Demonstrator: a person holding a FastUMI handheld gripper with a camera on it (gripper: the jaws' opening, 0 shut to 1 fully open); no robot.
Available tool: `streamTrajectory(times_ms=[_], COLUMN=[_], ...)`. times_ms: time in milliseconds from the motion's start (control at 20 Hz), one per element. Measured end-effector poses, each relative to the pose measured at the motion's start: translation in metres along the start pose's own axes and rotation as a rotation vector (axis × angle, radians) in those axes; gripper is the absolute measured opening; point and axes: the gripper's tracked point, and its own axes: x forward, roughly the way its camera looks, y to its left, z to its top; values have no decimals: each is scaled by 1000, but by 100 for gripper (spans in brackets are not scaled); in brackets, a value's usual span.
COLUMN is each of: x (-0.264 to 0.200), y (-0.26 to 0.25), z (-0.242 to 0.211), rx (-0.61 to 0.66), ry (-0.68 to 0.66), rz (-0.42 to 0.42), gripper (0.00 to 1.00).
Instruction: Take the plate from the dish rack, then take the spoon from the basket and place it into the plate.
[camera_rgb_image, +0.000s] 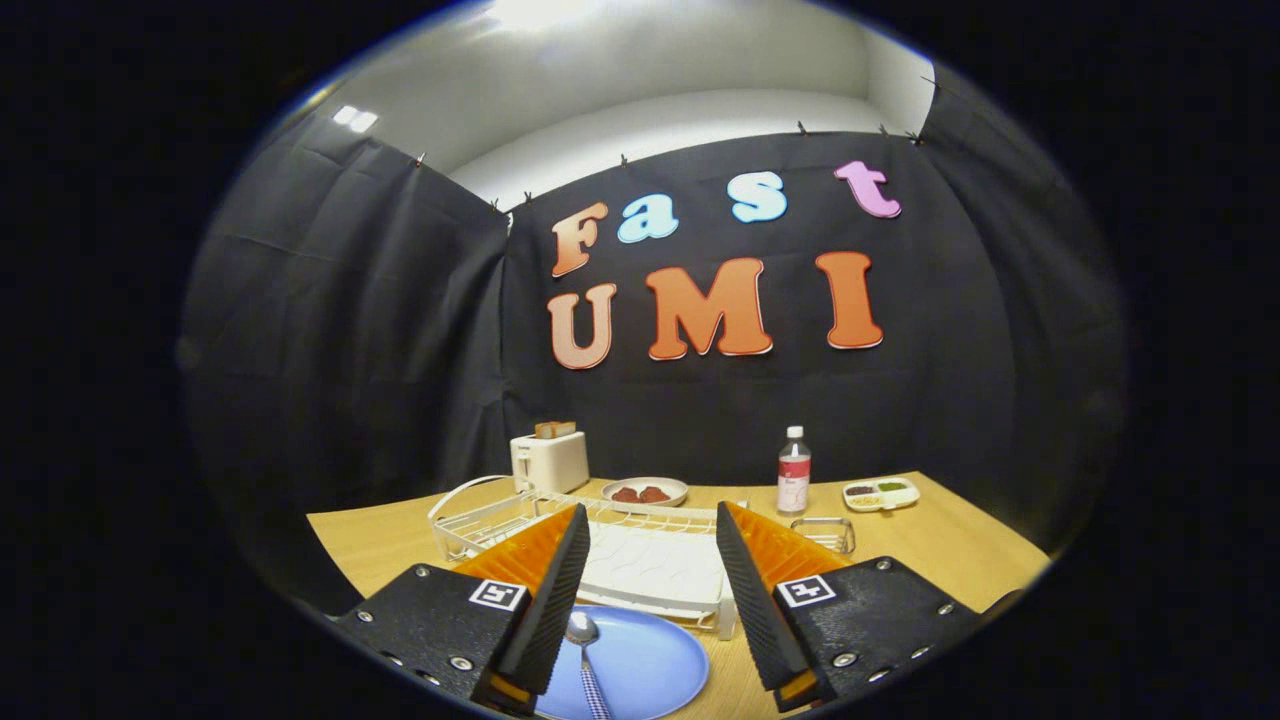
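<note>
The spoon (583, 640) already lies in the blue plate (650, 665) on the table (960, 545), below the gripper (645, 600), whose fingers stand apart, holding nothing. The dish rack (520, 515) sits beyond. The task looks finished; only pulling away seems left.

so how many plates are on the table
2: a round blue plate holding a spoon between the open gripper fingers; a pale plate of food beside the white toaster.
</note>
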Motion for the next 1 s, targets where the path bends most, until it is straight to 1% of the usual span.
streamTrajectory(times_ms=[100,150,250,400,700,1000], x=[3,4,3,4,6,6], y=[-9,-9,-3,0,4,5], z=[15,18,22,20,24,26], rx=[-6,-2,-1,-9,-29,-22], ry=[-51,-71,-101,-101,-116,-123], rz=[-80,-100,-105,-101,-97,-93], gripper=[81,82,85,87,87,87])
